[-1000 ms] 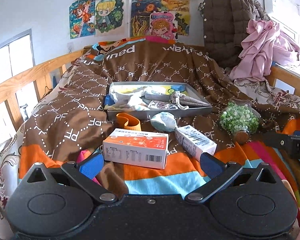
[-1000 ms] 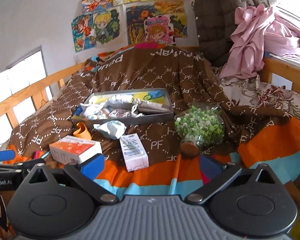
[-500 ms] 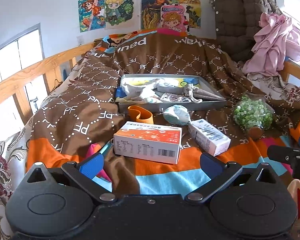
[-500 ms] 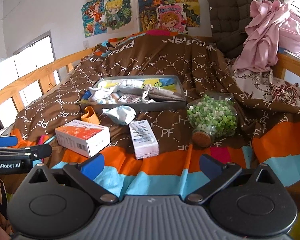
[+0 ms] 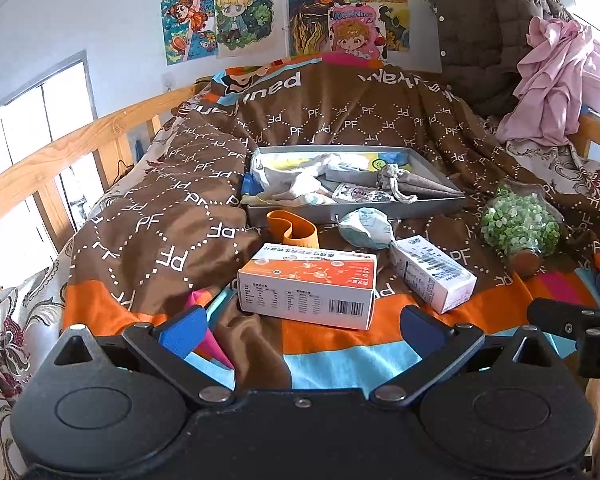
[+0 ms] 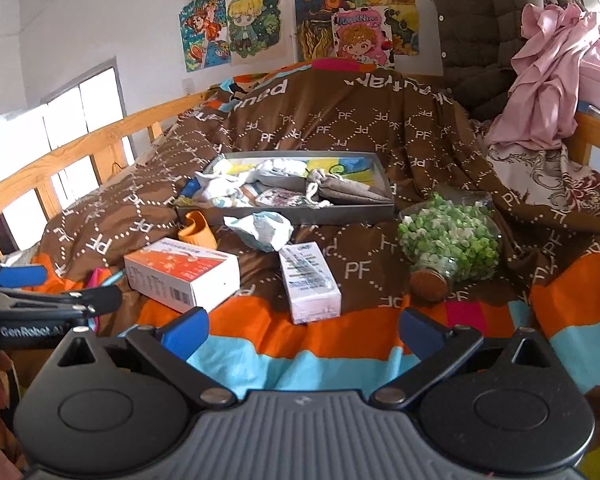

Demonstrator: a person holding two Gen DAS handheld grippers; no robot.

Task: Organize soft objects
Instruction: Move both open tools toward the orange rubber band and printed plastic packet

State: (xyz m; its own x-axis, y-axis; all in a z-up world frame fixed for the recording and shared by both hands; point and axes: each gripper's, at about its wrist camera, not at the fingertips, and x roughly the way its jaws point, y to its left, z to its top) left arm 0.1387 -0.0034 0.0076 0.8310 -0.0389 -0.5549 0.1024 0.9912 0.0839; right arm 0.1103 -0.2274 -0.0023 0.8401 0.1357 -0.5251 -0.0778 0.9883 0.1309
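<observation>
Both cameras have pulled back slightly; objects unmoved. Left hand-held gripper (image 5: 300, 320) and right hand-held gripper (image 6: 302, 326): both spread, empty. On the bed (image 5: 148, 232): one tray (image 5: 356, 210) holding soft cloth items, two boxes (image 5: 308, 284) (image 5: 432, 276), one orange band (image 5: 292, 230), one crumpled pouch (image 5: 364, 227), one jar (image 5: 520, 228).

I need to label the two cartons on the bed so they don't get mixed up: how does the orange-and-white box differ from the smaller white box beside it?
The orange-and-white box is the bigger one, with an orange top; the white box is slimmer and nearly all white with dark print. The orange-and-white box lies broadside to the left gripper, barcode on its front; the white box points its end toward the camera. Both are closed and lie flat on the blanket, in front of the grey tray.
</observation>
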